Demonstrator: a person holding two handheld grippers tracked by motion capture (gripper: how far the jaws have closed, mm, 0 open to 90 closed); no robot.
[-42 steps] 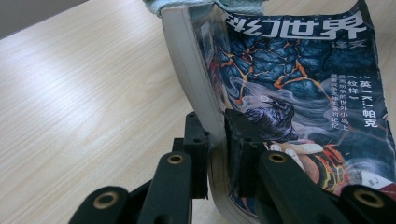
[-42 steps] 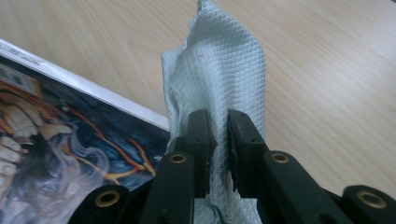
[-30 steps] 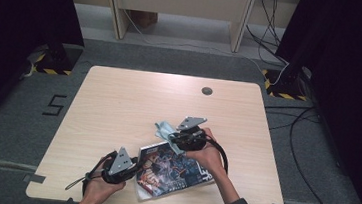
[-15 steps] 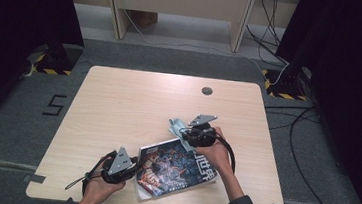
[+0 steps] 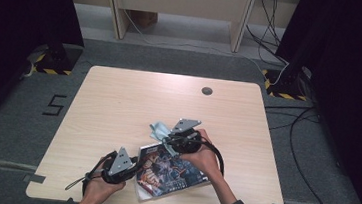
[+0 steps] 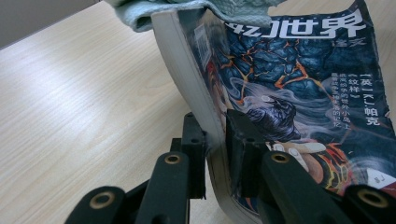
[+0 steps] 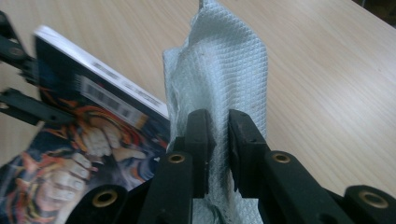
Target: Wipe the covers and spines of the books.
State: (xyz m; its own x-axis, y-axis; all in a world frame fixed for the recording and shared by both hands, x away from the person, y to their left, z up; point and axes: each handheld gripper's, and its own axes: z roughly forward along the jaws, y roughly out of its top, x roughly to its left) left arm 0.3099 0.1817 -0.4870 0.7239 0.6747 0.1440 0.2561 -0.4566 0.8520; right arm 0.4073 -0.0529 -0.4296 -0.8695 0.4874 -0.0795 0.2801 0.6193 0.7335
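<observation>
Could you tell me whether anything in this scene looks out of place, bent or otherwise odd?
Yes: the book does not lie flat. The left gripper is shut on its edge and holds that side up off the table, so the cover curves. The right gripper pinches a pale cloth against the book's far end.

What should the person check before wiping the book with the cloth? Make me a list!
1. Left gripper clamped on the book edge: ok.
2. Right gripper shut on the cloth: ok.
3. Cloth touching the book's top edge, as the left gripper view shows: ok.
4. Book flat on the table: not ok, one edge is lifted.
5. Cover clean: cannot tell.
</observation>
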